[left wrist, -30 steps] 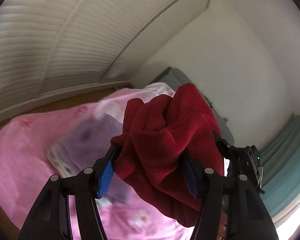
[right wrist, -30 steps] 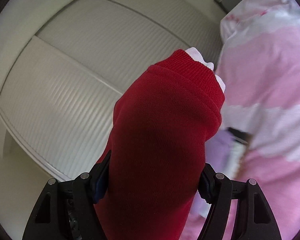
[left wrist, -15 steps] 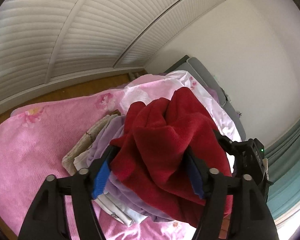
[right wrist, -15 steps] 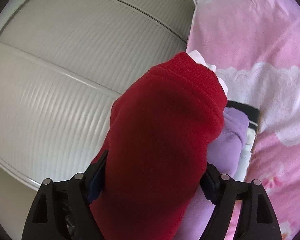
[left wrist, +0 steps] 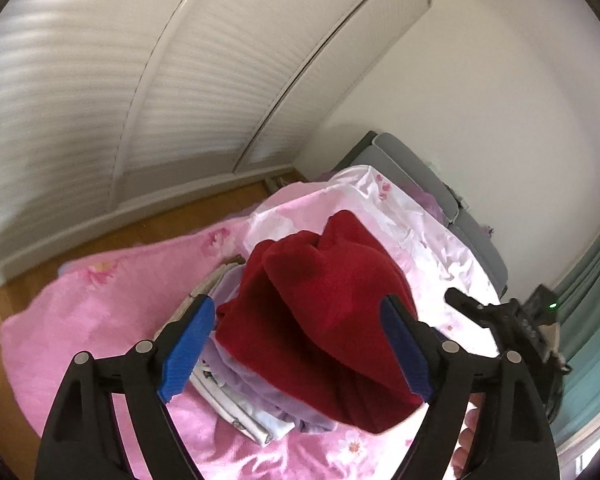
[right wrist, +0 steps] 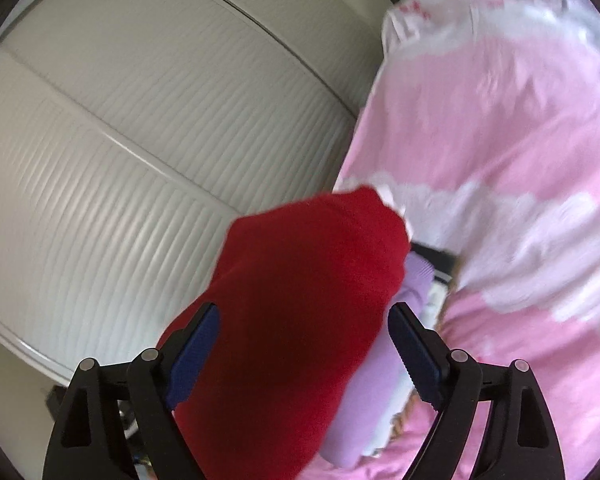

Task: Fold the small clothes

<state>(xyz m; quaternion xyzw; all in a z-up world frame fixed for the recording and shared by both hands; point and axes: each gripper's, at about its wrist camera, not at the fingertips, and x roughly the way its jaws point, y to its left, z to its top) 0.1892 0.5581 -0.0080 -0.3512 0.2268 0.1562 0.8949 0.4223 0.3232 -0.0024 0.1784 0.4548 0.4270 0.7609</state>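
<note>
The red fleece garment (left wrist: 324, 312) sits bundled in the lower centre of the left wrist view, on top of a stack of folded clothes (left wrist: 256, 412) — lilac and pale printed layers show under its lower edge. In the right wrist view the same red garment (right wrist: 300, 320) fills the lower middle, with a lilac fold (right wrist: 376, 380) beside it on the right.

The left gripper (left wrist: 296, 348) has its blue pads spread wide on either side of the bundle; the left pad stands clear of the cloth, so the grip is released. The right gripper (right wrist: 304, 352) also has its fingers parted, pads flanking the red fabric — whether they press it I cannot tell for certain, but the gap looks wide and loose.

The stack lies on a pink floral bedspread (left wrist: 100, 312). Beyond it, a white louvred wardrobe (left wrist: 140, 80) fills the upper left, wooden floor (left wrist: 180, 208) runs along its base, and a grey headboard (left wrist: 420, 168) stands at centre right.
</note>
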